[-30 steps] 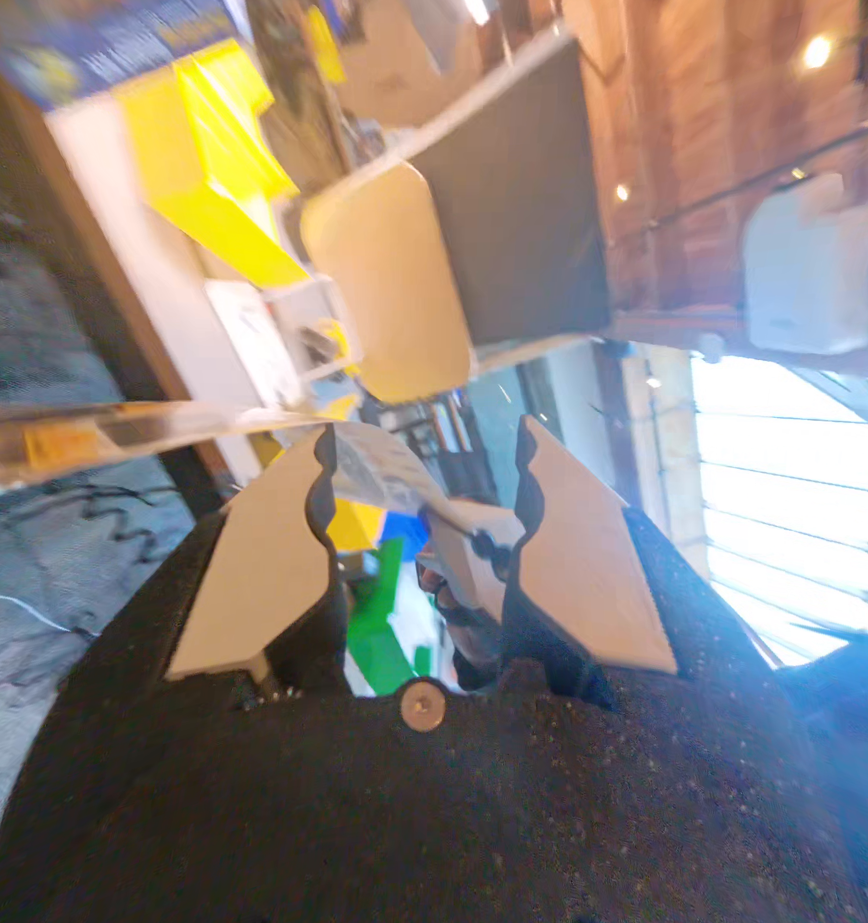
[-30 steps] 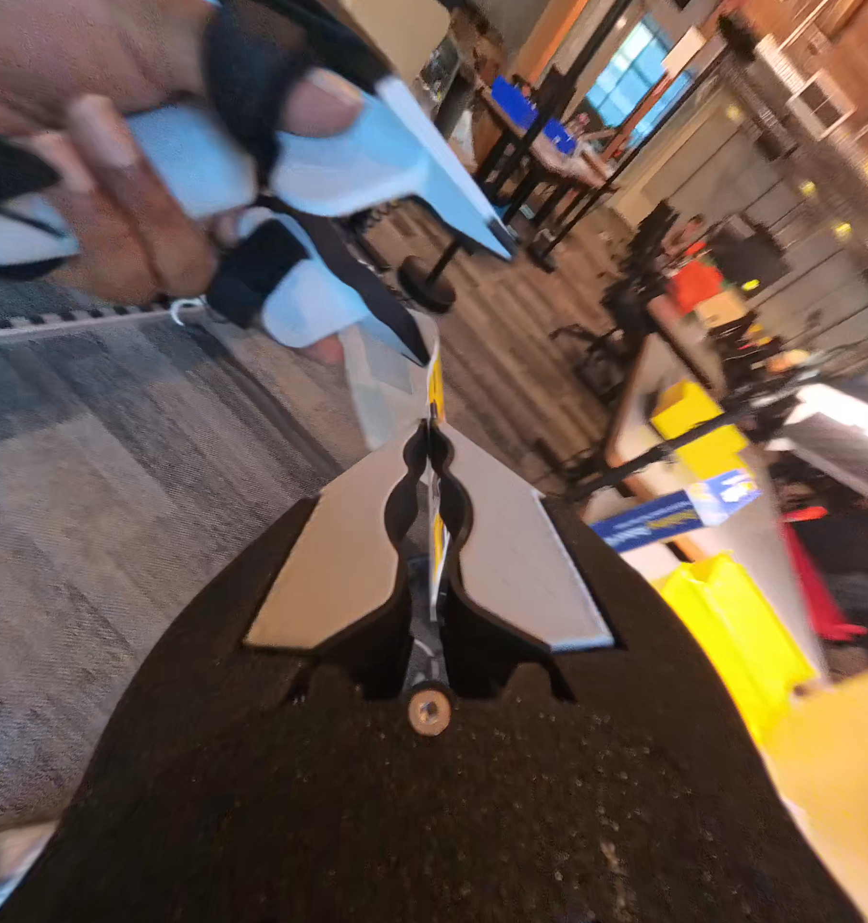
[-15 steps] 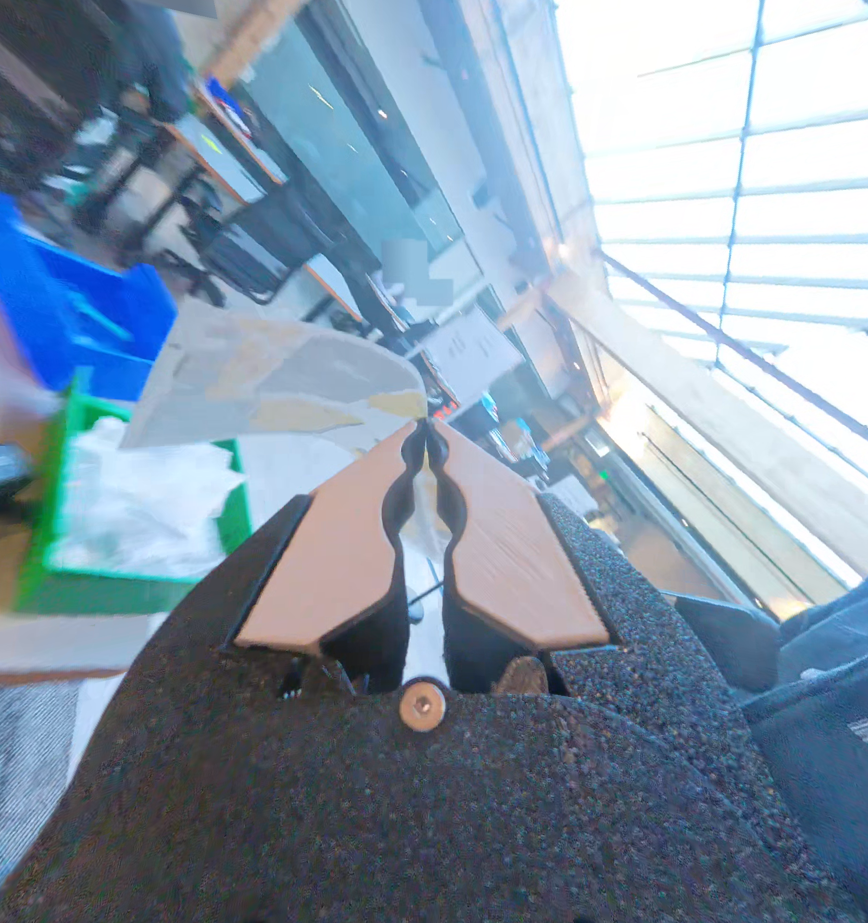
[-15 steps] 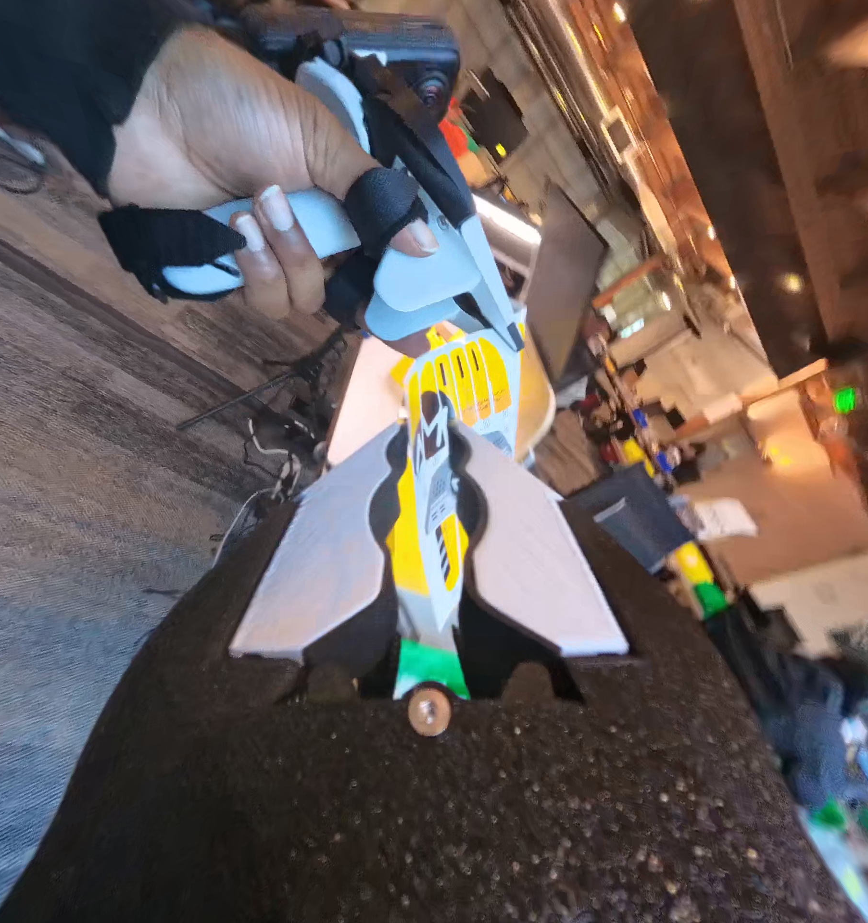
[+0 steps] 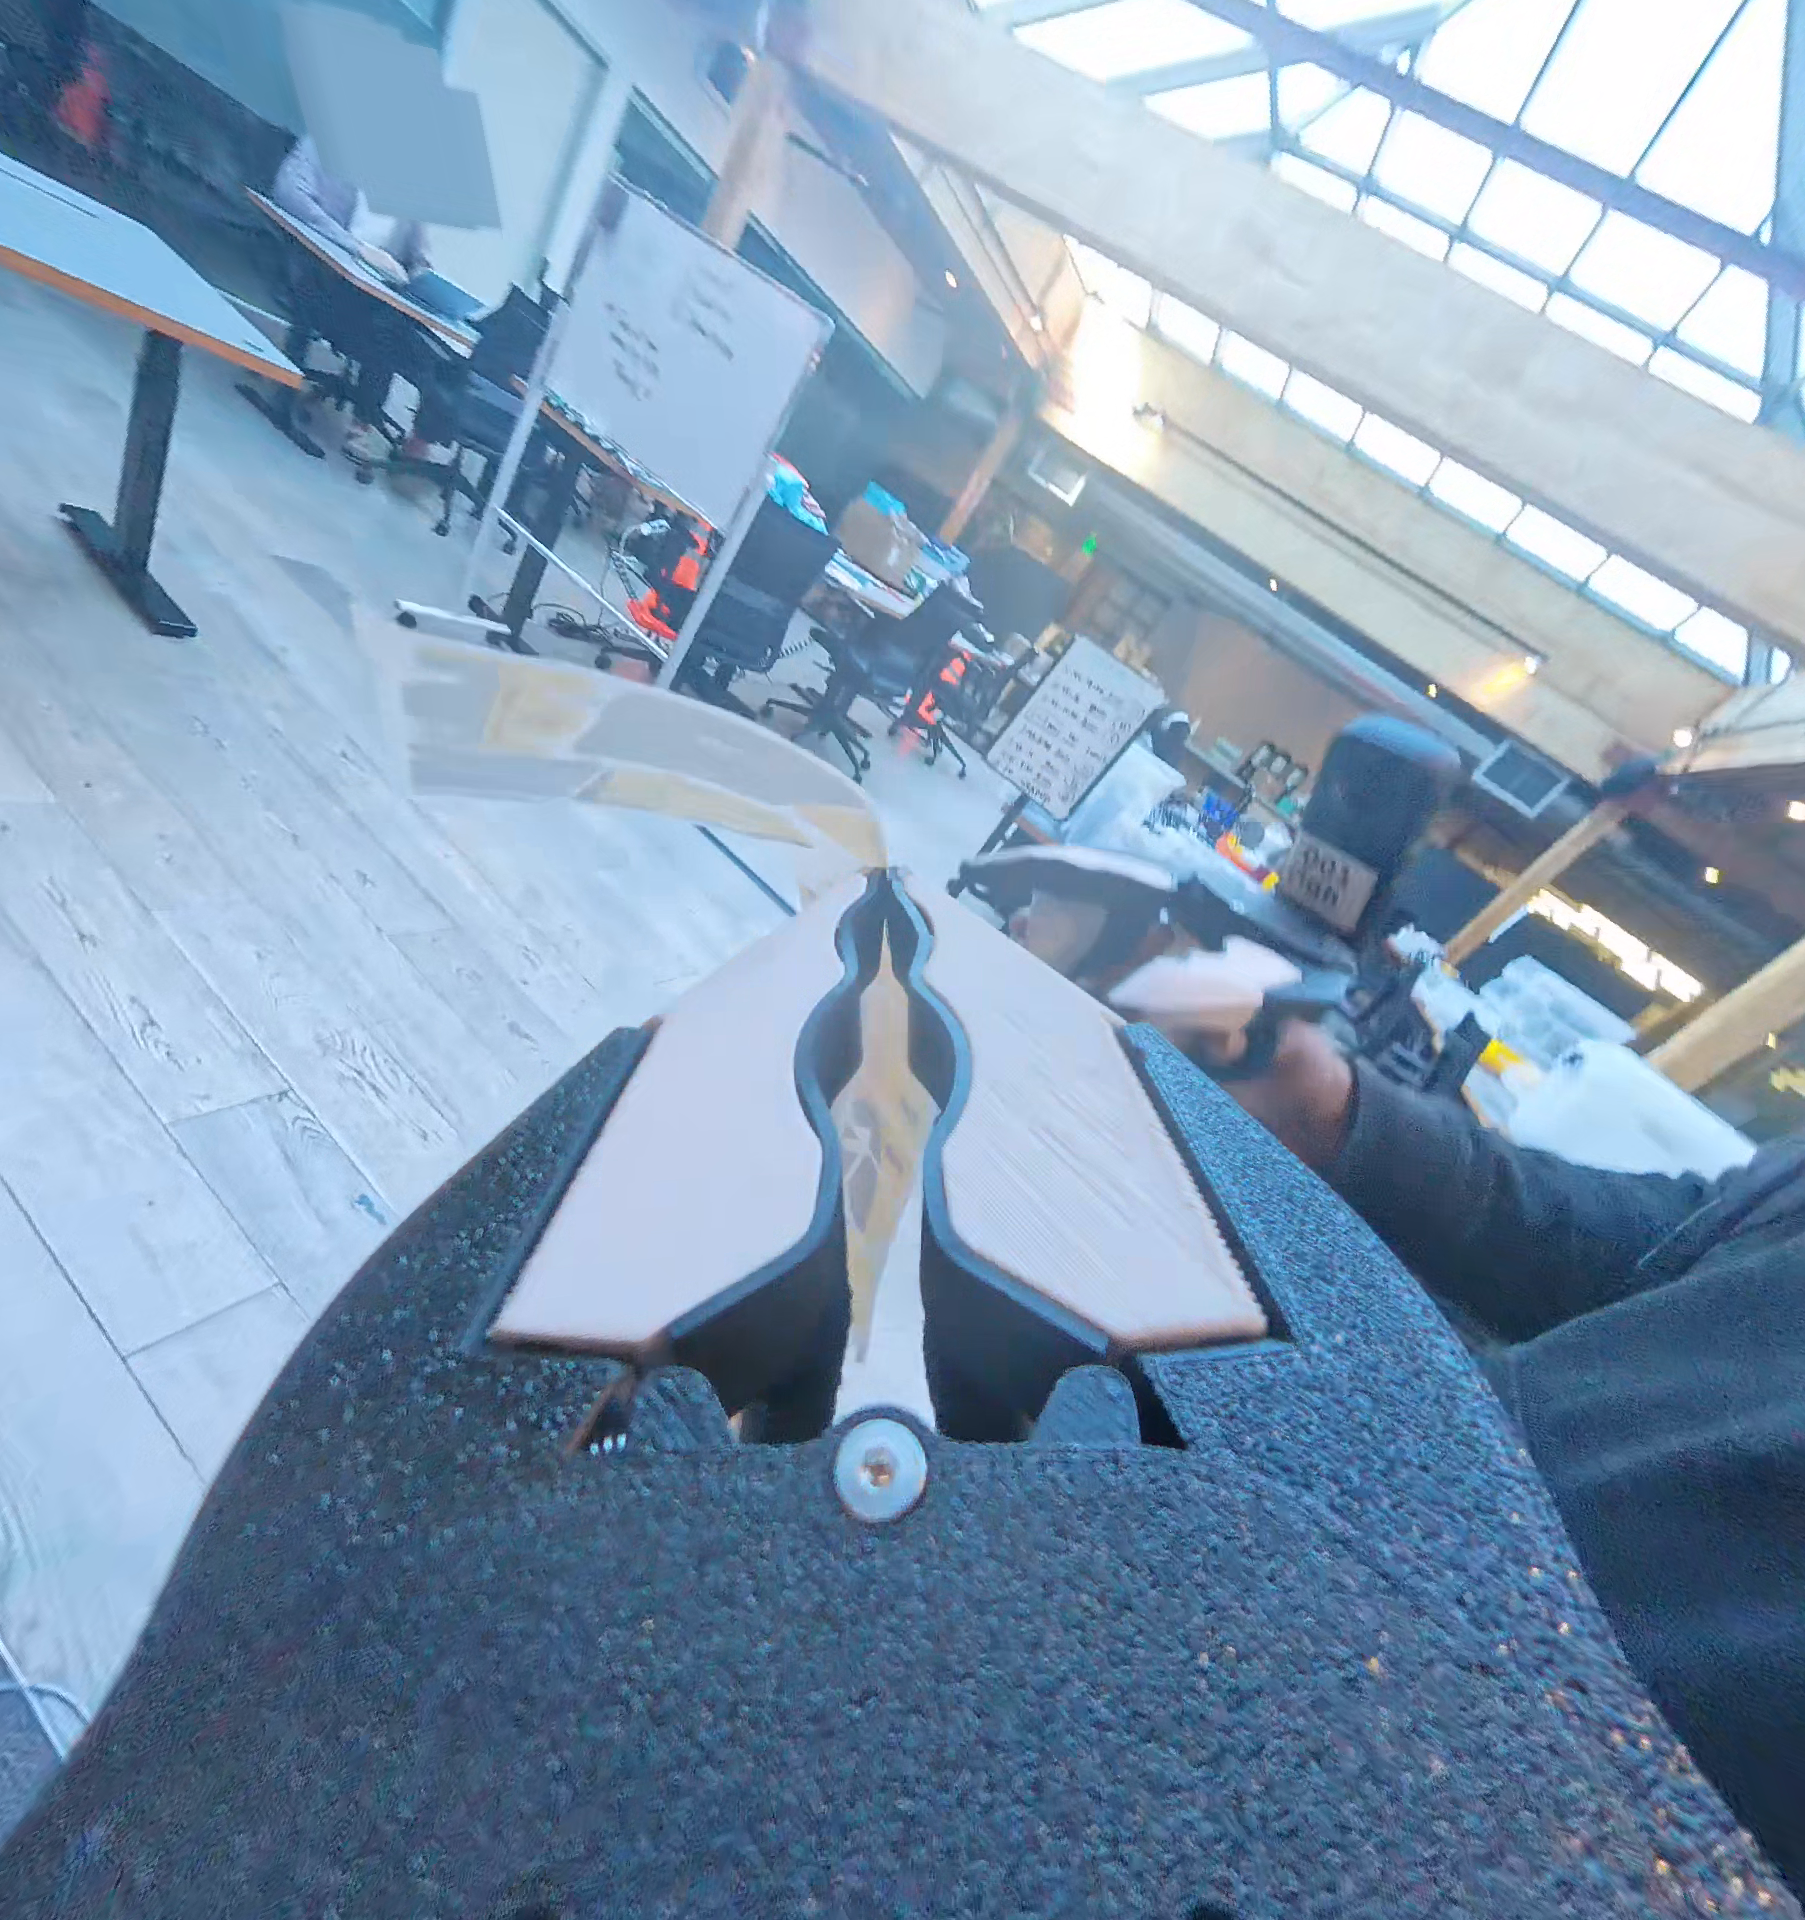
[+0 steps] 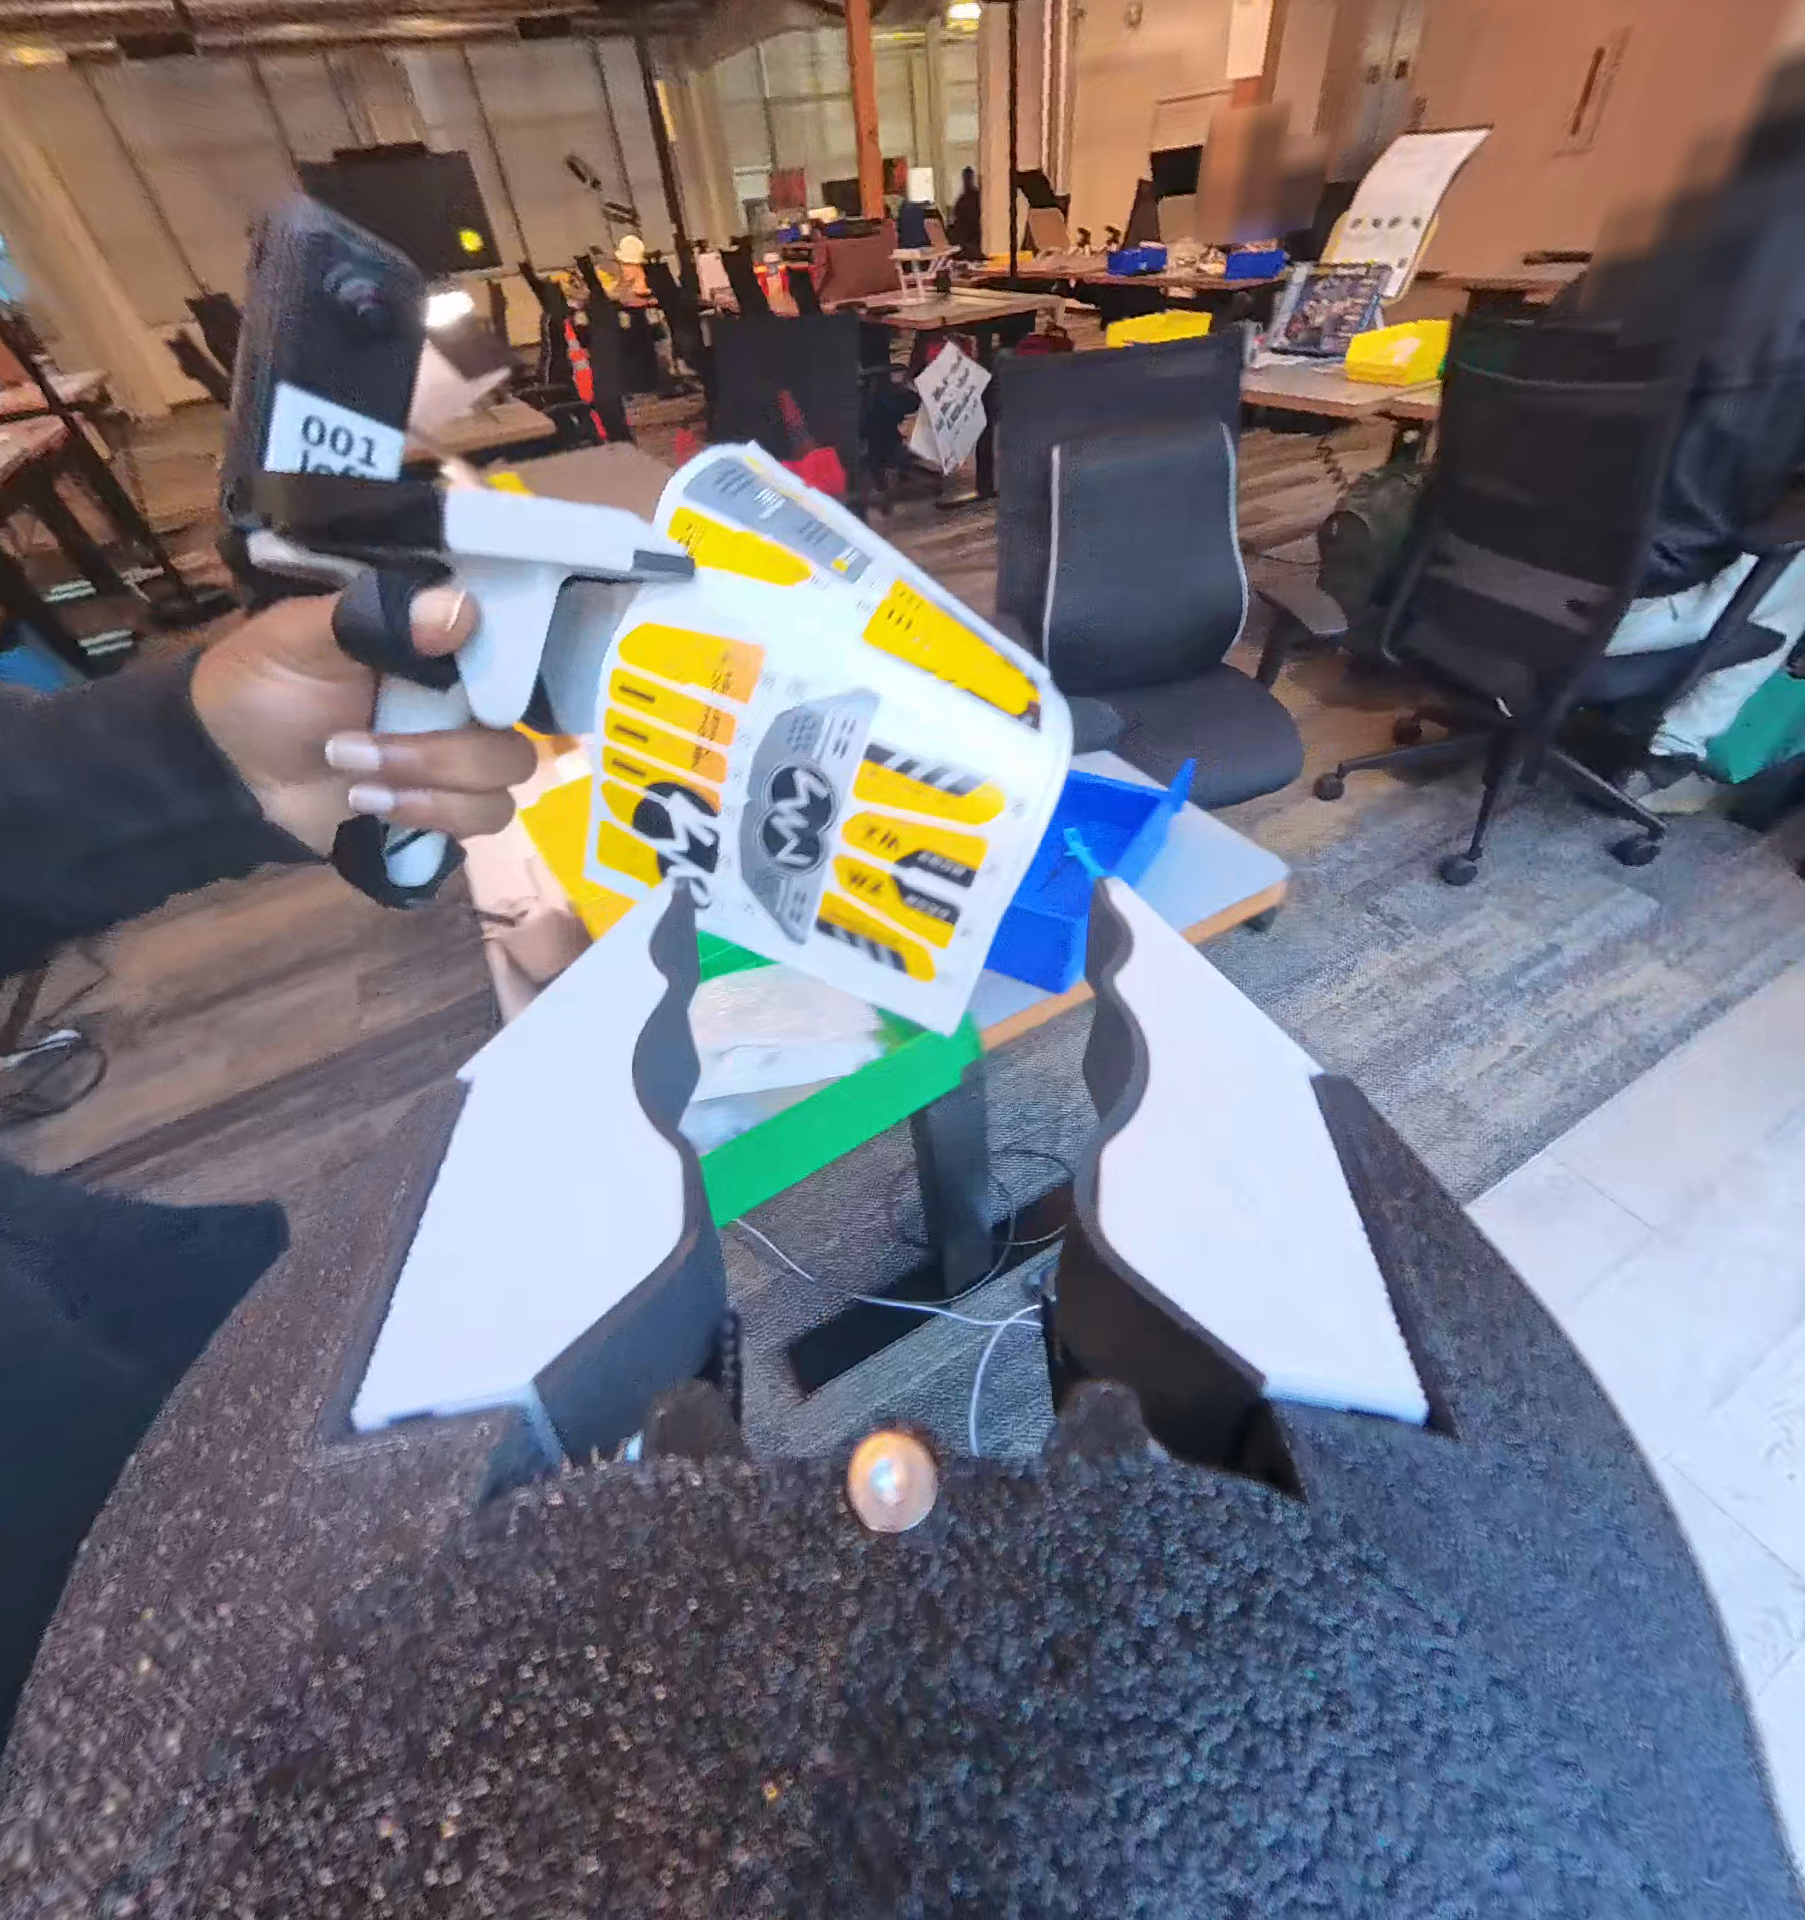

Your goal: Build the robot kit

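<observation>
1. Left gripper (image 6: pixel 669 566) — jaws clenched on sticker sheet (image 6: pixel 825 727), held mid-air above the desk (image 6: pixel 1210 883).
2. Right gripper (image 6: pixel 882 904) — jaws released, just below the sheet's lower edge.
3. Green bin (image 6: pixel 836 1112), blue bin (image 6: pixel 1074 862) on desk.

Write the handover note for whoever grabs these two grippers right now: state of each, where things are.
Left gripper: shut on the sticker sheet, pinching it at one edge; the sheet hangs in the air, printed face toward the right wrist camera.
Right gripper: open, holding nothing, just below the sheet's lower edge and not touching it.
Beneath: a small table with a green bin holding clear bags, a blue bin and a yellow bin.
Done: the sheet is lifted clear of the table. No goal was given, so what is left cannot be told.
</observation>
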A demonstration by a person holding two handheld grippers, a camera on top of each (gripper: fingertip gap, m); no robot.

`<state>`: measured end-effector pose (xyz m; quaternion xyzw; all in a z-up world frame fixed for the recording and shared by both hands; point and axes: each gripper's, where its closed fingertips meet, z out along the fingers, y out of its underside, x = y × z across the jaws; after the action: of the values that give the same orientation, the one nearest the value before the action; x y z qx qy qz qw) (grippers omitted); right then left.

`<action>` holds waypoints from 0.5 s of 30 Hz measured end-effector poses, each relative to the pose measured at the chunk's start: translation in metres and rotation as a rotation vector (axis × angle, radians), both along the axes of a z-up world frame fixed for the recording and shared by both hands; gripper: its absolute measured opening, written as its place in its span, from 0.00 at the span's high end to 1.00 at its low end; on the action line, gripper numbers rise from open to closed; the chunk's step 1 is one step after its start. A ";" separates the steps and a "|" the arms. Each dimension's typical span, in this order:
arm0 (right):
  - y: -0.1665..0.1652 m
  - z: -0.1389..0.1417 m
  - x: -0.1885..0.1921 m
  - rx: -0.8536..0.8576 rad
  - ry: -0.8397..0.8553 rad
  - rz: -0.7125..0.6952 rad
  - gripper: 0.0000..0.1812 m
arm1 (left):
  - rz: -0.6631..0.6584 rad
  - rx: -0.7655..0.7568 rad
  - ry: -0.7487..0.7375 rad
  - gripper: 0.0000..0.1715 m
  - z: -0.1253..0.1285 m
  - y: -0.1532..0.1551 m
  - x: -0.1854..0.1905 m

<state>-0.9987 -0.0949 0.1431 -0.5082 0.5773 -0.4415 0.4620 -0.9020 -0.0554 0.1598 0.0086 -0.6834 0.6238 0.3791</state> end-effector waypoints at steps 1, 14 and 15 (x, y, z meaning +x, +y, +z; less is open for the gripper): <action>-0.031 0.000 0.003 0.004 0.003 -0.004 0.59 | -0.024 -0.006 -0.029 1.00 -0.005 -0.024 0.002; -0.350 -0.004 0.196 0.314 0.106 0.289 0.57 | -0.364 -0.225 -0.049 1.00 0.006 -0.312 0.126; -0.366 0.000 0.216 0.351 0.107 0.333 0.57 | -0.356 -0.237 -0.055 1.00 0.012 -0.327 0.143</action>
<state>-0.7832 -0.4606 0.1427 -0.5308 0.5772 -0.2249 0.5784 -0.7587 -0.3823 0.1717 -0.1739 -0.6062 0.6229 0.4629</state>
